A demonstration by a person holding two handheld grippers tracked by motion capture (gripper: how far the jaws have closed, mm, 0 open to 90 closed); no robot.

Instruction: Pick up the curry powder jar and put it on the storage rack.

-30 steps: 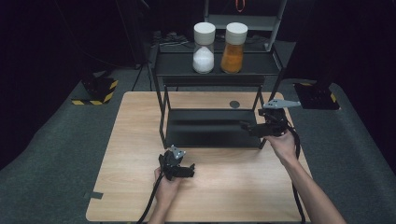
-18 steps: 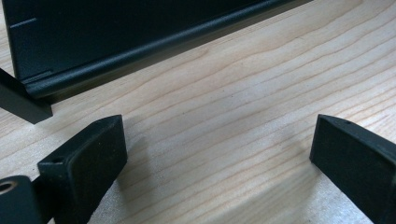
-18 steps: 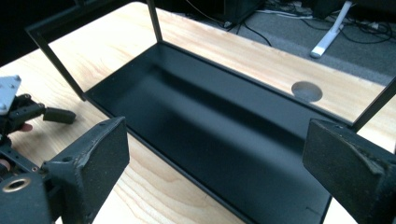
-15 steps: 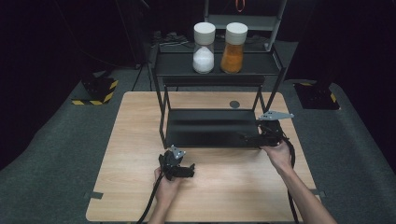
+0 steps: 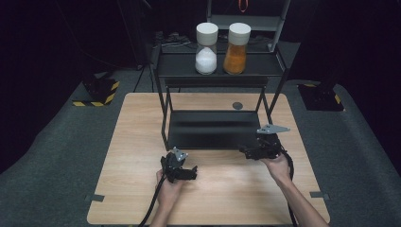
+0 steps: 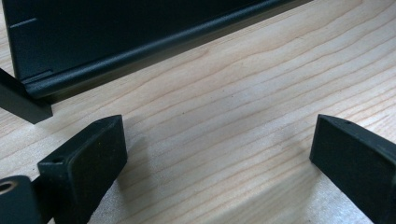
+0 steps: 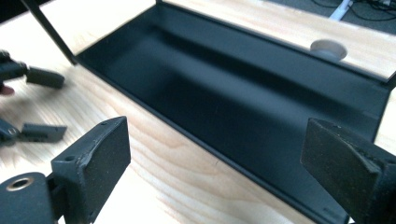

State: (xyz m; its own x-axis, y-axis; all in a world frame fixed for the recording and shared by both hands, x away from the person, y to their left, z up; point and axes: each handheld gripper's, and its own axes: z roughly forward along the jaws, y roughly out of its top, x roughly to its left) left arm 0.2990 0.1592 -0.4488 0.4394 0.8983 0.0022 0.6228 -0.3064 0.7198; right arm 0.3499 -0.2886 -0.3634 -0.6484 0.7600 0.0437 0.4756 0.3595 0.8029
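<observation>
Grippers number two, jars two, rack one: the left gripper (image 5: pixel 191 171) is resting low on the wooden table (image 5: pixel 132 142) in the lower middle of the frame, jaws standing wide with bare wood between them. Up top, a white-filled jar (image 5: pixel 206 48) and an orange-filled jar (image 5: pixel 237 48) are standing side by side on the black rack (image 5: pixel 213 128). Right of centre, the right gripper (image 5: pixel 246 151) is pointing leftward at the rack's lower shelf edge, its jaws wide though just narrowing, gripping nothing.
</observation>
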